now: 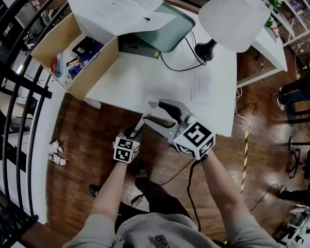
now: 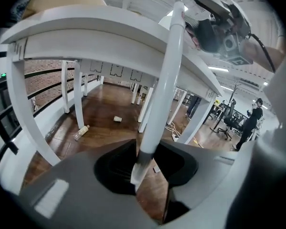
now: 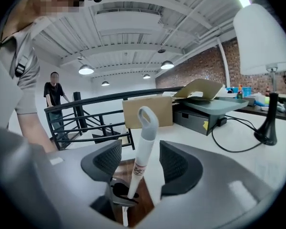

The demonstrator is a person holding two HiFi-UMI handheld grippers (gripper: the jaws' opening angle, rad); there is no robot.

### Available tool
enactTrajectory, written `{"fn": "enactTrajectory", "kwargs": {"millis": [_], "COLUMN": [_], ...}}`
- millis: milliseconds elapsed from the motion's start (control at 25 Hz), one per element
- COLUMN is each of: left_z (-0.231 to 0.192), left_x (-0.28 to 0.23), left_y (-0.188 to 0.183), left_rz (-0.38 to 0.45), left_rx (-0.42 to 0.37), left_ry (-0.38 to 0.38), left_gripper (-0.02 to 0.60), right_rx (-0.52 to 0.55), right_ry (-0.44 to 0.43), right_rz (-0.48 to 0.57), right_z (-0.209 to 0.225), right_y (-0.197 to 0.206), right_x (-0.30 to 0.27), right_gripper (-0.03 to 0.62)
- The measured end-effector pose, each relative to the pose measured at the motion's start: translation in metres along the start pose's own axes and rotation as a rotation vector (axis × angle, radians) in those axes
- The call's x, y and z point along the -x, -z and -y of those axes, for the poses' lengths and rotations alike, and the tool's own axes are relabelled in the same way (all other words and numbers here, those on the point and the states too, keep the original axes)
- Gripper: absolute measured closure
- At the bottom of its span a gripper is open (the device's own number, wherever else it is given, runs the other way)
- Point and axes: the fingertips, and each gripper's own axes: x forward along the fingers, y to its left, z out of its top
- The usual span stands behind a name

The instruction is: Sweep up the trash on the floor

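A white broom handle [image 1: 140,124] with a grey loop end [image 3: 147,116] stands upright at the white table's front edge. My left gripper [image 1: 138,130] is shut on the handle [image 2: 157,113], which runs up between its jaws. My right gripper [image 1: 151,112] is higher on the handle, near the loop end. Its jaws [image 3: 140,159] stand open on either side, with a gap to each pad. Trash lies on the wooden floor: a crumpled white heap [image 1: 57,155] by the railing, a bottle [image 2: 81,131], a cup [image 2: 117,119] and a small scrap [image 2: 156,168]. The broom's head is hidden.
The white table [image 1: 144,76] carries an open cardboard box [image 1: 67,50], a grey machine under papers [image 1: 165,32], a white lamp [image 1: 232,12] and a black cable [image 1: 181,68]. A black railing [image 1: 15,87] runs along the left. White table legs [image 2: 78,99] stand on the floor.
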Motion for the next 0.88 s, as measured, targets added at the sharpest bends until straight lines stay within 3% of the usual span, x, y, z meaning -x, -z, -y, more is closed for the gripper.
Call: {"fn": "enactTrajectory", "kwargs": {"millis": [240, 320, 400, 720, 800, 880], "left_z": [0.005, 0.011, 0.015, 0.019, 0.013, 0.005], "left_x": [-0.004, -0.004, -0.002, 0.030, 0.053, 0.088], "left_y": [-0.002, -0.004, -0.007, -0.020, -0.029, -0.044], "left_rz": [0.003, 0.002, 0.003, 0.040, 0.071, 0.120], "left_rx": [0.054, 0.060, 0.054, 0.049, 0.055, 0.051], "left_ry": [0.031, 0.053, 0.056, 0.020, -0.013, -0.063], "left_gripper": [0.452, 0.387, 0.360, 0.360, 0.360, 0.390], "right_rx": [-0.058, -0.076, -0.108, -0.154, -0.142, -0.128], "right_ry": [0.061, 0.073, 0.085, 0.124, 0.120, 0.094], "right_rz": [0.013, 0.008, 0.004, 0.013, 0.024, 0.035], "right_z": [0.004, 0.003, 0.004, 0.002, -0.010, -0.029], "right_y": [0.009, 0.015, 0.023, 0.023, 0.014, 0.001], "right_x": [0.033, 0.042, 0.047, 0.059, 0.056, 0.049], "right_gripper": [0.355, 0.358, 0.358, 0.373, 0.408, 0.488]}}
